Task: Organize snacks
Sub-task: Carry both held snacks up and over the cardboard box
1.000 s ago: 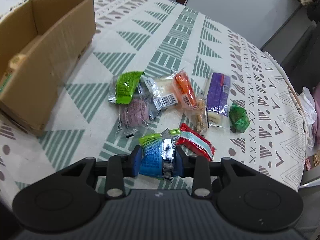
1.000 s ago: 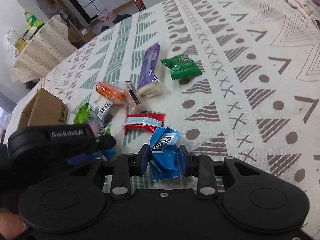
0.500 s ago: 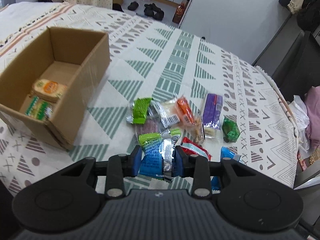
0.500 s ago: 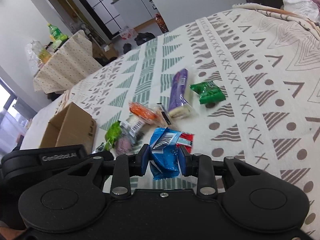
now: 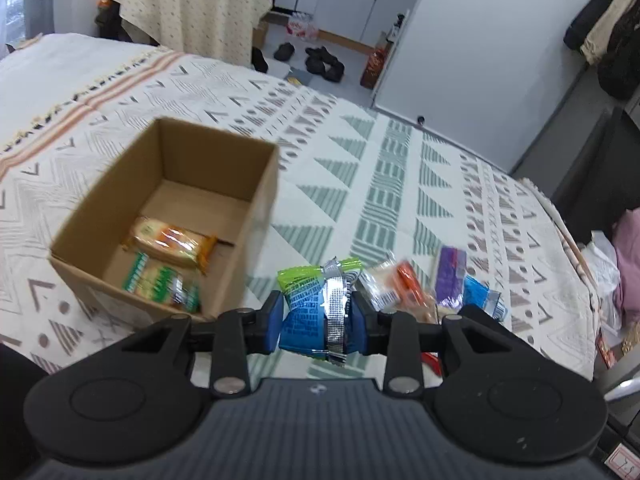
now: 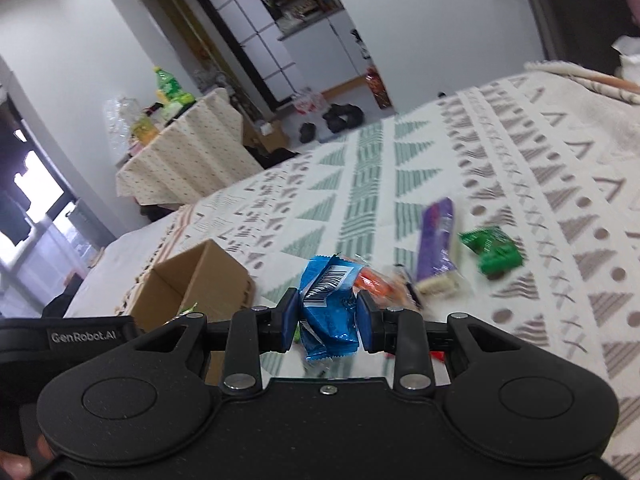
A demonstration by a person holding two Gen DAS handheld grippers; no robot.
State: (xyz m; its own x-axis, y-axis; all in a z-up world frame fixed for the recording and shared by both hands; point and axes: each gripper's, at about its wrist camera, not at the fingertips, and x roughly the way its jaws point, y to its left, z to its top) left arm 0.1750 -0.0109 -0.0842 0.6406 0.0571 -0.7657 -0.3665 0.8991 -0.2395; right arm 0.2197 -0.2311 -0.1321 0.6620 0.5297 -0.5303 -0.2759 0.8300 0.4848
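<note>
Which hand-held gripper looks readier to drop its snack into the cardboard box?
Probably the left hand-held gripper: its blue-and-green packet hangs right beside the open cardboard box. The right hand-held gripper, with a blue packet, sits farther off.

Behind the patterned tablecloth (image 5: 392, 168) you can see a small side table draped in a dotted cream cloth (image 5: 188, 4), with green bottles (image 6: 168, 88) standing on it. Dark shoes (image 5: 324, 62) lie on the floor near the white cabinets (image 5: 348, 4).
</note>
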